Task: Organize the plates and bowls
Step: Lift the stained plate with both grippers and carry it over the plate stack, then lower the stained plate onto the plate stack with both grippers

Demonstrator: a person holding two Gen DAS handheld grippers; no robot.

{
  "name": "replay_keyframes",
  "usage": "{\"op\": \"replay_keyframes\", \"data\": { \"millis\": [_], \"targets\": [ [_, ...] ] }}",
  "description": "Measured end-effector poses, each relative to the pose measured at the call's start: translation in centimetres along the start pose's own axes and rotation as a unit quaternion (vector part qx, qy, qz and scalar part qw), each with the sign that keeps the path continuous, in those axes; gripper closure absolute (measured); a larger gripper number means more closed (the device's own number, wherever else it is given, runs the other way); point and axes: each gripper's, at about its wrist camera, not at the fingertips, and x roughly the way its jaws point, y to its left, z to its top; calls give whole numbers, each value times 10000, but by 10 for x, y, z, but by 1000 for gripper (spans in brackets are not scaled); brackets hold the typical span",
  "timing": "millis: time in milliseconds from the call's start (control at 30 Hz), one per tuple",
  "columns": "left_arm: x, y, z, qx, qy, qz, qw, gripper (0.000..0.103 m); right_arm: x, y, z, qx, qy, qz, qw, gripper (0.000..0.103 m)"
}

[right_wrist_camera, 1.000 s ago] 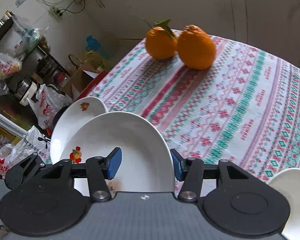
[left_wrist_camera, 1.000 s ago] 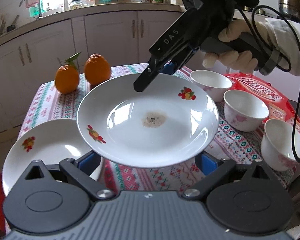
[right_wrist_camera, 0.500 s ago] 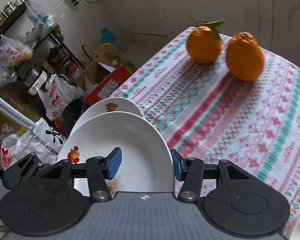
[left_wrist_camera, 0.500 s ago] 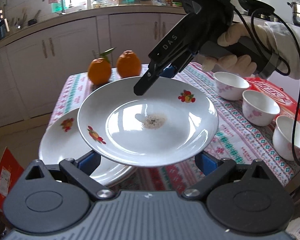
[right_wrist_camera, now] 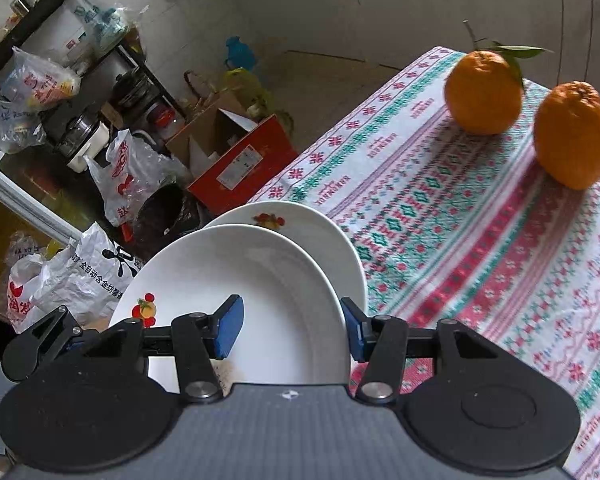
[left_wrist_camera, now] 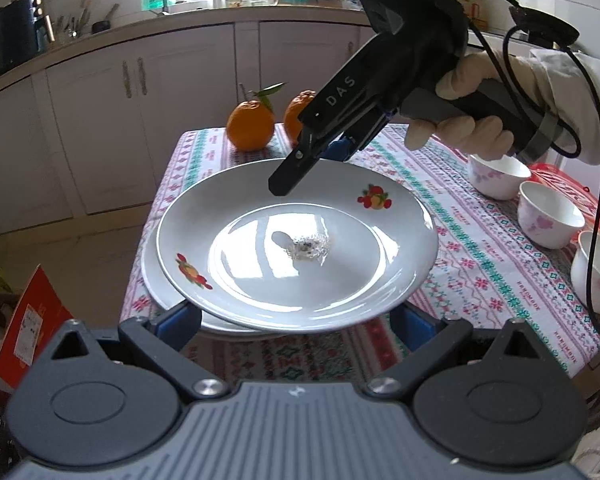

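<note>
A white plate (left_wrist_camera: 300,264) with fruit prints and a small stain in its middle hangs level between both grippers. My right gripper (left_wrist_camera: 300,168) is shut on its far rim, one finger above and a blue pad below; in the right wrist view the plate (right_wrist_camera: 284,300) fills the space between the pads of the right gripper (right_wrist_camera: 290,330). My left gripper (left_wrist_camera: 296,320) stands wide, its blue pads under the plate's near rim. A second matching plate (left_wrist_camera: 152,276) lies on the table's near left corner, almost fully covered by the held one (right_wrist_camera: 320,236).
Three white bowls (left_wrist_camera: 498,176) (left_wrist_camera: 548,214) (left_wrist_camera: 596,272) stand along the table's right side by a red packet (left_wrist_camera: 560,184). Two oranges (right_wrist_camera: 482,92) (right_wrist_camera: 572,136) sit at the far edge. Beyond the table's left edge the floor holds a red box (right_wrist_camera: 240,164) and plastic bags.
Both grippers have carried the plate leftward across the table. It now hangs over the second plate, which earlier lay off to its left.
</note>
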Motion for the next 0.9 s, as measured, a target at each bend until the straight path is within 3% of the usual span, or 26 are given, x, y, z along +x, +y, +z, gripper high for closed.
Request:
{"op": "replay_keyframes", "data": {
  "millis": [433,900],
  "targets": [
    [5,19,-3,-107,89,-9,9999,3,27,2,10,46,186,22,9998,45],
    [12,28,-3,-183,122,-104,9997,3,28,-4,7,175,194,3,9997,45]
  ]
}}
